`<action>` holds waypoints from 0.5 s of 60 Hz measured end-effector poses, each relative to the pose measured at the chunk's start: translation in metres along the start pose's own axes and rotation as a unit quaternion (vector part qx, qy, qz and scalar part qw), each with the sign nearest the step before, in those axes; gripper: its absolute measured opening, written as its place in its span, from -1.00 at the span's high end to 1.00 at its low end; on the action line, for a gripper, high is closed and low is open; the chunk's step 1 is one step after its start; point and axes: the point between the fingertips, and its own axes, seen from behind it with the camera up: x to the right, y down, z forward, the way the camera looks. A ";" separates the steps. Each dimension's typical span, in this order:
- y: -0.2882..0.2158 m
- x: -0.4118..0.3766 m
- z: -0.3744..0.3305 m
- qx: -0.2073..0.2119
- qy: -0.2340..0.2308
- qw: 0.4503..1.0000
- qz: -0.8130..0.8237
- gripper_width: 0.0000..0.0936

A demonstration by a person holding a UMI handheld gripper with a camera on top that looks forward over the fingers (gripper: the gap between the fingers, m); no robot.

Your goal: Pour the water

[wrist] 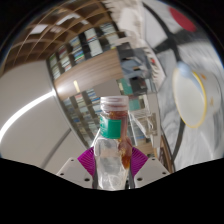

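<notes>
A clear plastic bottle with a white cap, a green band and an orange-brown patch on its label stands upright between my fingers. My gripper is shut on the bottle, with a magenta pad pressed to its left side and the other pad to its right. The bottle is lifted and held tilted against the room behind it. A pale round bowl or cup with a yellow rim lies off to the right, beyond the fingers.
A grey table surface curves away at the left. Behind the bottle is a room with windows and shelving. A red object shows far off at the upper right.
</notes>
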 end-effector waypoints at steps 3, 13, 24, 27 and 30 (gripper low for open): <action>0.006 -0.034 -0.011 -0.003 0.002 0.995 -0.095 0.12; -0.049 -0.111 -0.007 0.047 0.021 0.899 -0.436 0.12; -0.127 -0.133 -0.055 0.093 0.100 0.692 -0.709 0.12; -0.152 -0.115 -0.055 0.089 0.134 0.643 -0.749 0.12; -0.182 -0.089 -0.068 0.075 0.167 0.603 -0.777 0.12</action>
